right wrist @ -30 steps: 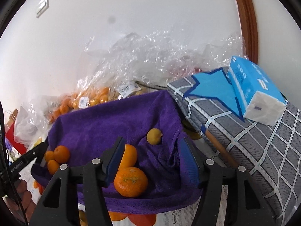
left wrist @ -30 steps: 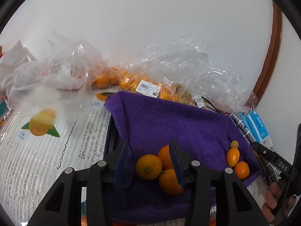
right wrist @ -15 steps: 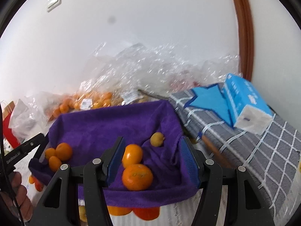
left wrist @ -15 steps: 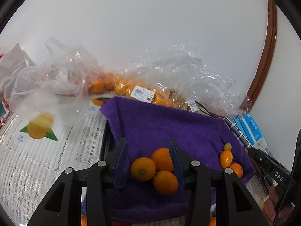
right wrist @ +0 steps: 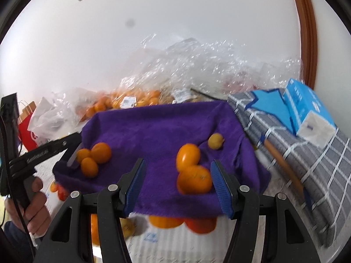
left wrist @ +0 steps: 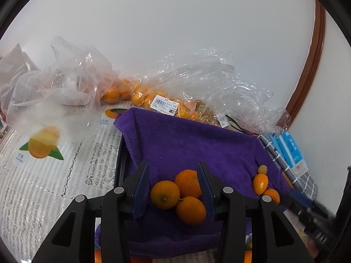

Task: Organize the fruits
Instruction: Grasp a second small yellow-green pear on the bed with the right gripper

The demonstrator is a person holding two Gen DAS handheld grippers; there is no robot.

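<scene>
A purple towel (left wrist: 186,144) lines a dark tray. Three oranges (left wrist: 165,194) lie on it in the left wrist view, seen between the blue pads of my left gripper (left wrist: 172,166), which stands open without pressing them. At the towel's right end lie an oval orange (right wrist: 188,155), a rounder orange (right wrist: 194,179) and a small yellow fruit (right wrist: 216,141). My right gripper (right wrist: 178,166) hovers over the towel's near edge with its jaws closing; the rounder orange sits just inside its right pad, untouched. The left gripper (right wrist: 73,153) shows at the towel's left end.
Clear plastic bags of oranges (left wrist: 153,96) are heaped against the wall behind the tray. A white tablecloth with fruit prints (left wrist: 43,175) spreads to the left. On the right lie a grey checked cloth (right wrist: 296,153) and a blue tissue pack (right wrist: 307,109). A person's hand (right wrist: 35,208) grips the left tool.
My right gripper has slid left along the towel's near edge, so the two oranges went from its left pad to its right pad, and its jaws narrowed. The left view barely changed.
</scene>
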